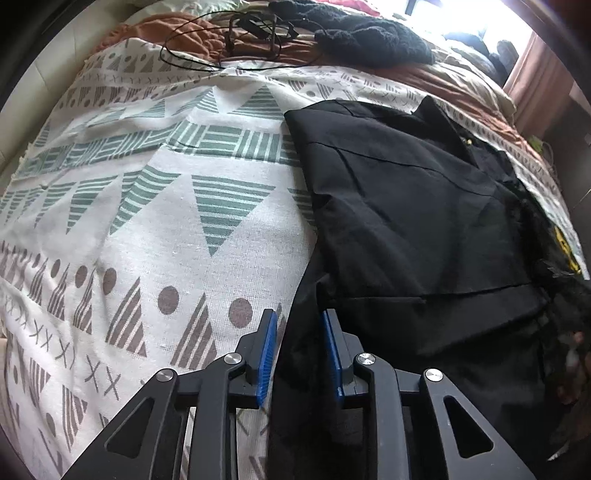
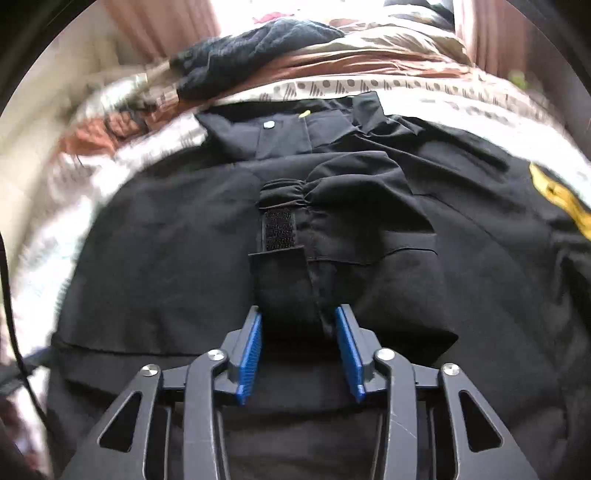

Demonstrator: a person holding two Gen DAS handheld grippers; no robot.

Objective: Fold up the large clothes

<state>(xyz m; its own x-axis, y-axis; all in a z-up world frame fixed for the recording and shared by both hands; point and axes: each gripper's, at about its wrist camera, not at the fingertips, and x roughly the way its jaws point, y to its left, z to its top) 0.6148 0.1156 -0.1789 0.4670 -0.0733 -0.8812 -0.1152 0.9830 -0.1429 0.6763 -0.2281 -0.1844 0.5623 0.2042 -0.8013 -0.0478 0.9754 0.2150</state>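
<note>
A large black jacket [image 1: 406, 206] lies partly folded on a patterned blanket [image 1: 166, 221], with a yellow patch [image 1: 565, 247] at its right edge. My left gripper [image 1: 299, 321] sits at the jacket's near left edge, and its blue pads close on a bunch of the black cloth. In the right wrist view the jacket [image 2: 166, 258] fills the frame, collar at the far side. A sleeve [image 2: 351, 206] lies folded across it, its cuff showing a velcro strip [image 2: 280, 229]. My right gripper [image 2: 299, 317] has its pads pressed on the sleeve's near end.
A black knitted garment [image 1: 369, 40] and a dark cable with a small device [image 1: 251, 26] lie on orange-brown bedding [image 1: 177, 29] beyond the blanket. Part of a hand [image 1: 576, 365] shows at the right edge. A bright window and curtains stand behind the bed.
</note>
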